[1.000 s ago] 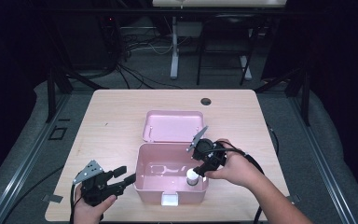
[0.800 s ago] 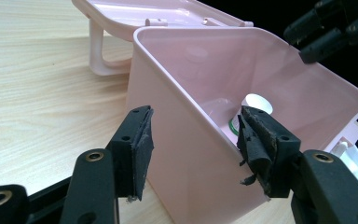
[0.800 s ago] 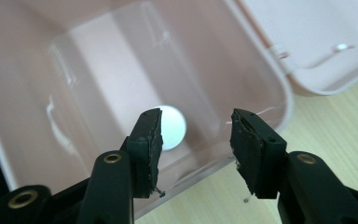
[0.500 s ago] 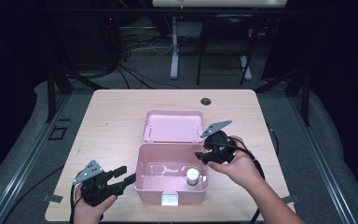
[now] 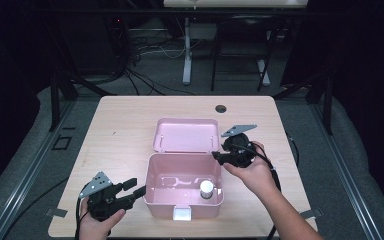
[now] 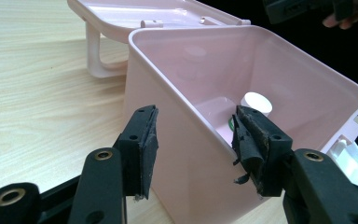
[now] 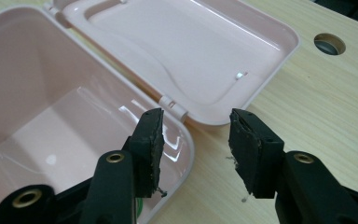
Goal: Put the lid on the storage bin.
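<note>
Plainly, the open pale-pink plastic box (image 5: 184,187) sat near the front edge of the light wooden table (image 5: 125,130), its hinged lid (image 5: 185,135) thrown back flat behind it, and a small white-capped bottle (image 5: 206,189) stood upright inside, toward the front right corner of the floor.

The left gripper (image 5: 132,192) lay just beside the box's left wall. In the left gripper view its jaws straddled that wall's front corner, one pad (image 6: 142,147) outside and the other pad (image 6: 251,144) over the interior, and they had just been closing a little with the wall between them, though neither pad pressed on it yet.

The right gripper (image 5: 219,156) hung over the box's back right corner with its jaws apart and empty; in the right gripper view it looked down at the rim and the hinge (image 7: 172,103).

Several things could have gone wrong from here, I judged. If the left jaws had squeezed the thin wall while off-centre, the light box could have skidded or tipped toward the table edge, and the bottle, standing free, could have toppled and rolled. If the right gripper had swung the lid over without the box steadied, the hinge might have dragged the whole box backward. A lid closed askew could also have missed the white front latch (image 5: 182,214) and sprung open.
</note>
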A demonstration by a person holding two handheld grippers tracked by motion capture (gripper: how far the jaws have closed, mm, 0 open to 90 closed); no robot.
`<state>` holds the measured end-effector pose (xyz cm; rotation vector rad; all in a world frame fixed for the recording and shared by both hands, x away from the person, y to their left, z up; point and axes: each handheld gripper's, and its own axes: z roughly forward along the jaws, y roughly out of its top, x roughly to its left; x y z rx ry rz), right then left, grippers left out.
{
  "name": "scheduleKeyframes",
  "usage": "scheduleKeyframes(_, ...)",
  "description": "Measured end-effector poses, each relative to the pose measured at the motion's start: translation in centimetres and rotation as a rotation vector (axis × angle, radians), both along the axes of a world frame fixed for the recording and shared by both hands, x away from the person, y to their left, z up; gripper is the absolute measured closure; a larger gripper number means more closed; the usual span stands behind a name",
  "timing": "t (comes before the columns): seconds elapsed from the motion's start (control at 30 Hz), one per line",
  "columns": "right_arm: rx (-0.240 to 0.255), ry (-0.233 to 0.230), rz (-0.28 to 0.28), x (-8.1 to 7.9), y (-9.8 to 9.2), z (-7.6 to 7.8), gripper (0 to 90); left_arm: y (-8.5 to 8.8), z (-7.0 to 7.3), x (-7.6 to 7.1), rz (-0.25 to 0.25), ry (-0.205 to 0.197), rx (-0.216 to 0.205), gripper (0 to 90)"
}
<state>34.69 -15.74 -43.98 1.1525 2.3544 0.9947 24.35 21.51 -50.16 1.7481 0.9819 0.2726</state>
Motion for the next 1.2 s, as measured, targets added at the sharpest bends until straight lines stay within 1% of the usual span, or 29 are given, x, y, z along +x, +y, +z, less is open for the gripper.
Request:
scheduleKeyframes(0.07,0.005,0.001,-0.020,0.3,-0.1,0.0,54.1,-0.1,0.0,0.0,-0.003,-0.003,0.004,51.1)
scheduleKeyframes(0.1,0.009,-0.002,-0.019,0.5,-0.2,0.0,53.8,-0.1,0.0,0.0,-0.005,-0.003,0.004,51.3)
scheduleKeyframes(0.2,0.029,0.012,-0.032,0.9,-0.3,-0.1,53.7,-0.2,0.0,0.0,-0.012,-0.011,0.013,52.4)
scheduleKeyframes(0.27,0.039,0.002,-0.044,1.1,-0.2,-0.1,53.5,-0.3,0.0,0.0,-0.012,-0.011,0.008,53.5)
scheduleKeyframes(0.3,0.041,-0.012,-0.046,1.2,-0.2,0.0,52.8,-0.3,0.0,0.0,-0.019,-0.009,0.017,54.3)
scheduleKeyframes(0.33,0.042,-0.014,-0.051,1.3,-0.2,0.0,51.8,-0.3,0.0,0.0,-0.021,-0.012,0.019,54.7)
scheduleKeyframes(0.43,0.046,0.008,-0.055,1.6,-0.1,-0.2,51.1,-0.5,0.0,0.0,-0.029,-0.010,0.019,56.0)
scheduleKeyframes(0.53,0.041,0.003,-0.060,2.0,0.0,-0.4,51.1,-0.7,-0.1,0.0,-0.037,-0.004,0.017,56.7)
scheduleKeyframes(0.6,0.053,0.010,-0.074,2.2,-0.1,-0.4,51.3,-0.8,-0.1,0.0,-0.044,-0.006,0.019,57.4)
scheduleKeyframes(0.7,0.080,0.033,-0.088,2.7,-0.2,-0.4,51.7,-0.9,-0.2,0.0,-0.050,-0.007,0.019,59.0)
scheduleKeyframes(0.77,0.098,0.026,-0.098,3.0,-0.3,-0.4,51.8,-1.0,-0.2,0.0,-0.055,-0.007,0.017,60.2)
scheduleKeyframes(0.8,0.101,0.038,-0.106,3.1,-0.3,-0.4,51.8,-1.0,-0.2,0.0,-0.056,-0.007,0.019,60.6)
scheduleKeyframes(1.07,0.076,0.020,-0.125,4.2,0.1,-0.4,51.9,-1.1,-0.3,-0.1,-0.062,-0.014,0.021,61.9)
scheduleKeyframes(1.17,0.071,0.020,-0.133,4.7,0.3,-0.6,51.9,-1.1,-0.3,-0.1,-0.064,-0.016,0.021,62.0)
scheduleKeyframes(1.2,0.073,0.028,-0.137,4.9,0.3,-0.7,51.9,-1.1,-0.3,-0.1,-0.064,-0.016,0.021,62.0)
